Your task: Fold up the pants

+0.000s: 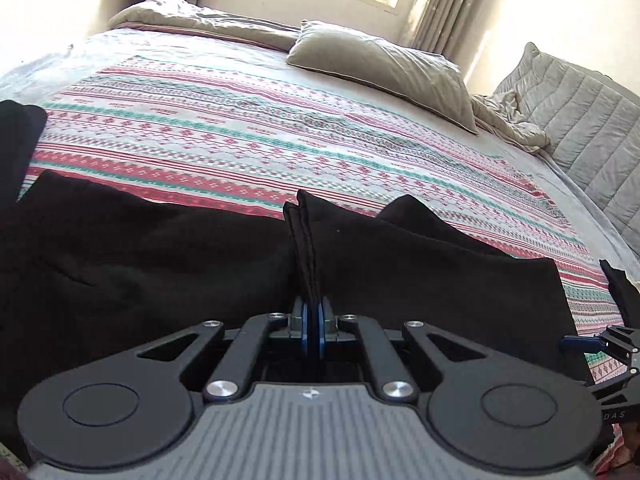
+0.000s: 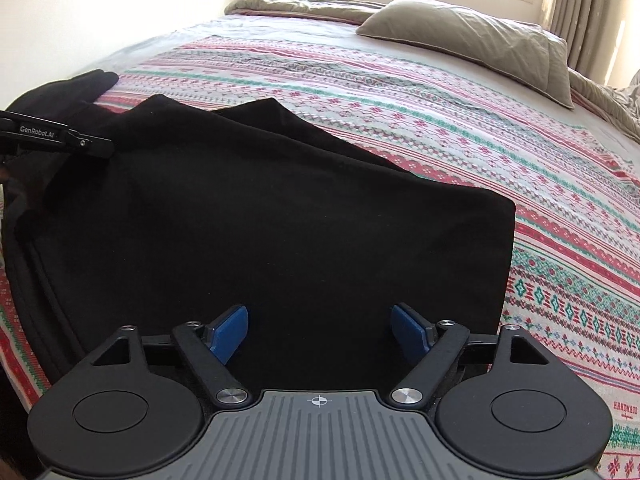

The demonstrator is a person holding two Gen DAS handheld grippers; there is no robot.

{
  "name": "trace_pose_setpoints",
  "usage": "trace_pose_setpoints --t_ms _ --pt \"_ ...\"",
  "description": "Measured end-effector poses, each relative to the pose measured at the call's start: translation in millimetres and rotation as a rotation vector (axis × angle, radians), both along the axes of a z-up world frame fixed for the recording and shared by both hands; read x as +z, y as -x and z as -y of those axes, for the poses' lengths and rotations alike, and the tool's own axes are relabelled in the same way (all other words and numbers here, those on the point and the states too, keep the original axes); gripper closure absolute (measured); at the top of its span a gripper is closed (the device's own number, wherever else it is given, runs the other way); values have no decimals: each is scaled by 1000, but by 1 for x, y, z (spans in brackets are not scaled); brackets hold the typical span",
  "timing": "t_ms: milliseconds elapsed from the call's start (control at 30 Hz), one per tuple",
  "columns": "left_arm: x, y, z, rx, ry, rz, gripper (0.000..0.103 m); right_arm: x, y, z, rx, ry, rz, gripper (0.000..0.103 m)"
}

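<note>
Black pants [image 2: 256,208] lie partly folded on a patterned bedspread [image 2: 440,128]. In the left wrist view my left gripper [image 1: 313,312] is shut on a raised fold of the pants [image 1: 306,248], which stands up between its blue pads. In the right wrist view my right gripper [image 2: 320,326] is open, its blue pads [image 2: 230,330] spread wide just above the flat black cloth, with nothing pinched between them. The left gripper's black body [image 2: 60,138] shows at the left edge of that view. The right gripper's tip [image 1: 588,342] shows at the right edge of the left wrist view.
A grey pillow [image 1: 384,68] and a rumpled grey duvet [image 1: 192,16] lie at the far side of the bed. A quilted grey cushion [image 1: 580,120] stands at the right. A window with curtains [image 1: 452,4] is behind. The striped bedspread [image 1: 240,128] stretches beyond the pants.
</note>
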State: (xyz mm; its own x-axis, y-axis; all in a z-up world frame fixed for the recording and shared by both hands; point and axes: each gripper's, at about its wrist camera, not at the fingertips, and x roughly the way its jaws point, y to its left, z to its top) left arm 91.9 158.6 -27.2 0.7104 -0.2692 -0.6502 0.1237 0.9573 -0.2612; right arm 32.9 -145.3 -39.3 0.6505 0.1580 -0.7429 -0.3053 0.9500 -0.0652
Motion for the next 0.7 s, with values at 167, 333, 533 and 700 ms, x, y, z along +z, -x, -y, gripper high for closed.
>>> trace_pose_setpoints --t_ms 167,333,533,700 --pt "7 9 -22 55 -26 34 81 2 -6 -12 9 -5 7 21" --pt "9 12 -58 153 -50 52 81 2 -9 -22 28 -6 3 21" --pt "10 21 -94 258 -66 61 81 0 -10 -36 63 0 1 19" --pt "10 21 -115 297 -62 81 81 -2 -7 -41 93 8 2 16"
